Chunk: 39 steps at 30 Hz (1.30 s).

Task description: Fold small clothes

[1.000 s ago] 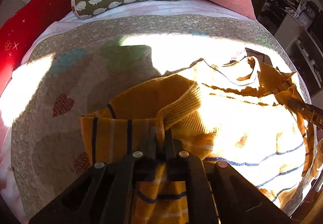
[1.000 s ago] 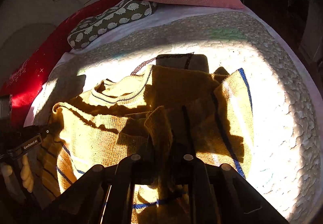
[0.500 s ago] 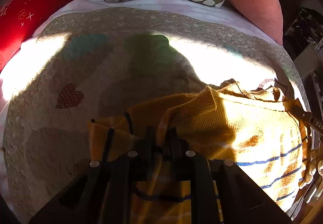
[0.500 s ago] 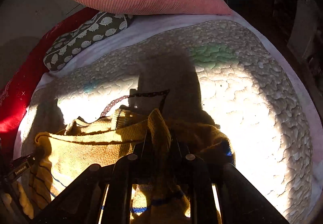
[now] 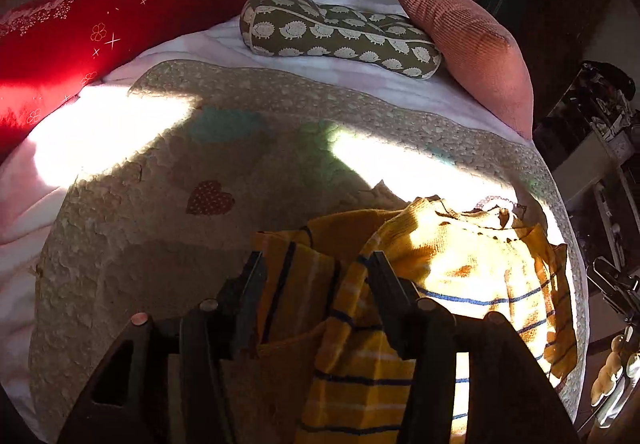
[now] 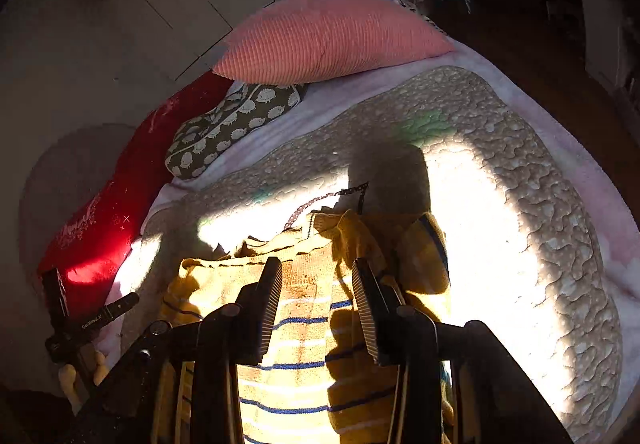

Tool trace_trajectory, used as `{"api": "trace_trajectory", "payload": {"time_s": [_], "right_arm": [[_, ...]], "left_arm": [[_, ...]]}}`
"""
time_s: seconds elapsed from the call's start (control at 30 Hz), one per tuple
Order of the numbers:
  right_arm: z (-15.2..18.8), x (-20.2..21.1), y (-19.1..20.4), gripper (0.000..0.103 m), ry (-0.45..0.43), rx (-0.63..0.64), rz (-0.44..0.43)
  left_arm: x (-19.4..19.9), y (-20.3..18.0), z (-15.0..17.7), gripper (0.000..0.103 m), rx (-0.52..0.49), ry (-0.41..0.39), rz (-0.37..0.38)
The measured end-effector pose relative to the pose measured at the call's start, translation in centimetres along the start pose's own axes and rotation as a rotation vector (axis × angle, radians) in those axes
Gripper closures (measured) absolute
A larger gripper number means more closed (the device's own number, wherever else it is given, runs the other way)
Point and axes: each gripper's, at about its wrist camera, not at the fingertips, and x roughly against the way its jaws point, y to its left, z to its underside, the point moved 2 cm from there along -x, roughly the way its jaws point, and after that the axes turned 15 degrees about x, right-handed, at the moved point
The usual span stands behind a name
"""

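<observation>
1. Left wrist view, nearest part: the left gripper [image 5: 318, 264] has its two fingers spread wide and grasps nothing. A fold of the yellow sweater [image 5: 472, 268] with blue stripes lies in the gap between the fingers, draped loosely; whether it touches them I cannot tell.
2. Right wrist view, nearest part: the right gripper [image 6: 316, 272] is also released, with its ribbed pads [image 6: 272, 300] apart. The striped front of the yellow sweater [image 6: 304, 344] lies flat under and between them.
3. The sweater rests on the near part of the quilted blanket [image 5: 168, 244], folded into a compact bundle, half in strong sun and half in shadow. Its collar end points away from both cameras.
4. Just behind the collar, in the right wrist view, a dotted fabric edge [image 6: 320, 200] shows on the quilted blanket [image 6: 520, 204]; what it belongs to I cannot tell.
5. At the left edge of the right wrist view, the other gripper's body and the person's hand [image 6: 76, 376] are visible beside the sweater.
6. Farther, on the blanket, there is a red heart patch [image 5: 210, 197].
7. Farthest, at the head of the bed, three cushions lie in a row: a red cushion [image 5: 120, 24], a green hedgehog-print cushion [image 5: 336, 32] and a pink ribbed cushion [image 5: 472, 44].
</observation>
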Motion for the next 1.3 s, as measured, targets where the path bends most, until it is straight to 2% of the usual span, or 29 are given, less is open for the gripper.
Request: {"api": "trace_trajectory", "payload": {"time_s": [0.07,0.1,0.2,0.27,0.33,0.43,0.5,0.53,0.67,0.73,0.8,0.9,0.97,1.07,1.1,1.2,1.3], "right_arm": [[2.5,-1.3,0.4,0.064,0.035,-0.043,-0.104],[3.7,-2.0,0.3,0.064,0.055,-0.058,-0.118],[6.9,-3.4,-1.7,0.065,0.084,-0.095,-0.011],[8.0,-3.0,-3.8,0.07,0.032,-0.163,-0.005],[8.5,-1.6,-5.4,0.07,-0.037,-0.25,-0.017],[8.6,0.7,-5.5,0.066,-0.081,-0.27,0.062],[7.8,1.7,-3.6,0.064,-0.097,-0.234,0.094],[6.9,1.8,-1.9,0.064,-0.096,-0.197,0.073],[3.0,-0.7,6.5,0.064,-0.057,-0.033,-0.084],[1.7,-3.8,10.8,0.064,-0.002,0.037,-0.157],[0.7,-8.2,14.5,0.064,0.073,0.1,-0.184],[0.0,-15.1,17.7,0.064,0.179,0.141,-0.172],[0.2,-19.3,18.7,0.064,0.241,0.141,-0.151],[0.8,-24.2,20.6,0.063,0.328,0.168,-0.147],[1.1,-25.4,21.2,0.059,0.354,0.187,-0.131],[1.1,-25.0,22.4,0.053,0.326,0.254,-0.107],[1.1,-21.3,22.6,0.053,0.251,0.251,-0.168]], "left_arm": [[0.0,-0.4,2.1,0.052,-0.029,0.011,0.009],[-0.3,-0.6,3.2,0.052,-0.046,0.021,-0.001],[-2.4,-0.2,5.9,0.051,-0.084,0.078,-0.056],[-3.8,0.7,6.8,0.051,-0.076,0.094,-0.097],[-3.7,1.0,7.0,0.049,-0.075,0.077,-0.091],[-2.7,1.3,6.9,0.048,-0.063,0.069,-0.084],[-1.5,2.0,7.1,0.048,-0.041,0.046,-0.074],[-0.9,2.5,7.3,0.048,-0.03,0.036,-0.075],[1.0,4.8,8.6,0.048,0.027,0.025,-0.084],[2.1,5.6,9.2,0.048,0.033,0.012,-0.095],[3.6,6.5,9.7,0.048,0.024,-0.015,-0.11],[5.8,8.0,10.1,0.046,0.006,-0.079,-0.14],[7.3,9.3,10.3,0.041,0.001,-0.126,-0.171],[9.2,10.8,10.3,0.037,-0.007,-0.203,-0.223],[9.7,11.3,10.2,0.036,-0.009,-0.227,-0.238],[11.2,12.0,10.2,0.035,-0.02,-0.295,-0.281],[12.1,11.8,10.3,0.035,-0.045,-0.336,-0.298]]}}
